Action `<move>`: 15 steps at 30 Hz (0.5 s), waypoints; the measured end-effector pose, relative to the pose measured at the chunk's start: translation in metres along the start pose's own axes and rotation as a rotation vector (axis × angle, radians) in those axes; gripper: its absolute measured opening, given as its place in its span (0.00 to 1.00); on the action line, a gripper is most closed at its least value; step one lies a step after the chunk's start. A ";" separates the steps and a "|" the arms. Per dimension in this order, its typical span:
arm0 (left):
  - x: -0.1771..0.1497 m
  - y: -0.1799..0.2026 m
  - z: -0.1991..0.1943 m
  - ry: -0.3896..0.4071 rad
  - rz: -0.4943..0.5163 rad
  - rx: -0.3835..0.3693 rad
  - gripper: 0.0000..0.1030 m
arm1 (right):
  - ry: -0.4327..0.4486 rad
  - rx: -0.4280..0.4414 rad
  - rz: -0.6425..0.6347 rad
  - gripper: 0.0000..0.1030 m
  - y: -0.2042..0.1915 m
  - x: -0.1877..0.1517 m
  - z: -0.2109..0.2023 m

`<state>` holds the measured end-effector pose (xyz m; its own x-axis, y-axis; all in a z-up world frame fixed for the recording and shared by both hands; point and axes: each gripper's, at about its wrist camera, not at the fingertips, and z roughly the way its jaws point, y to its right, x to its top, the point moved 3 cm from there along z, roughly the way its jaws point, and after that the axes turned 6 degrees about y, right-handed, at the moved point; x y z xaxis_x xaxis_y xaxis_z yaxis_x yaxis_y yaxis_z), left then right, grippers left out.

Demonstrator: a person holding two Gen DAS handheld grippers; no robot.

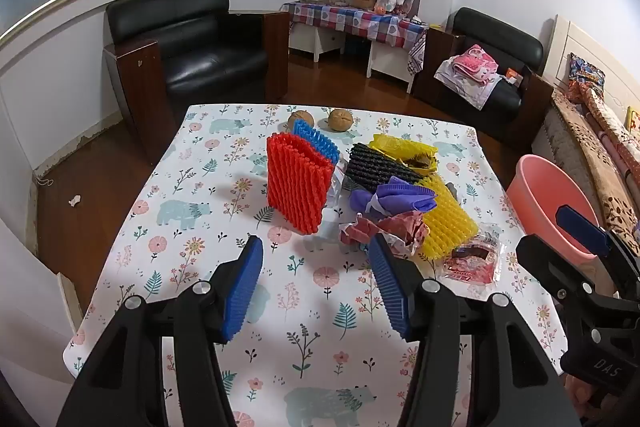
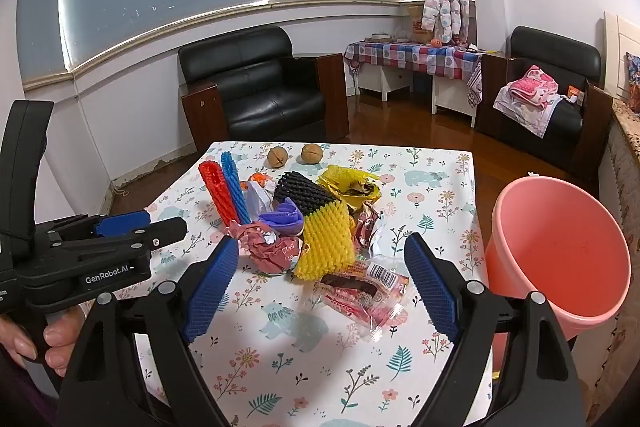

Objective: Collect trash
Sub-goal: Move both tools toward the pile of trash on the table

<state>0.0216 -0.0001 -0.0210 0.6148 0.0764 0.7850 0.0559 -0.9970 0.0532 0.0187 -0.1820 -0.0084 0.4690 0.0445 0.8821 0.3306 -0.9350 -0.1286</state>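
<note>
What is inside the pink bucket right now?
The pink bucket shows only bare pink wall and floor inside; no trash is visible. Its nearest inner side is hidden by the rim.

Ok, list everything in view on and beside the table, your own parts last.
table: one, floral cloth, centre
red foam net: one, red, upright, left of pile
blue foam net: one, blue, behind the red
black foam net: one, black, pile middle
yellow foam net: one, yellow, pile front
yellow bag: one, yellow, pile back
purple cloth: one, purple, pile middle
crumpled paper: one, pinkish red, pile front
snack wrapper: one, clear and red, nearest
walnuts: two, brown, far edge
bucket: one, pink, right of table
left hand-held gripper: open
right hand-held gripper: open
</note>
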 end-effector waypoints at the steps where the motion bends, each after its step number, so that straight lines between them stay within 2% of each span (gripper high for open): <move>1: 0.000 0.000 0.000 0.000 0.000 0.000 0.54 | 0.000 0.000 -0.001 0.83 0.000 0.000 0.000; 6: 0.000 0.001 -0.001 0.006 0.001 -0.007 0.54 | 0.005 -0.001 0.002 0.83 0.000 0.000 -0.001; 12: 0.002 0.005 0.000 0.018 0.008 -0.034 0.64 | 0.003 -0.003 0.003 0.83 0.000 -0.001 0.000; 15: 0.002 0.006 -0.005 0.024 0.009 -0.080 0.68 | 0.003 -0.007 0.005 0.83 0.002 0.001 0.000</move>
<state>0.0190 -0.0061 -0.0160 0.5959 0.0684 0.8001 -0.0130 -0.9954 0.0947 0.0196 -0.1838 -0.0082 0.4680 0.0381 0.8829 0.3221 -0.9377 -0.1302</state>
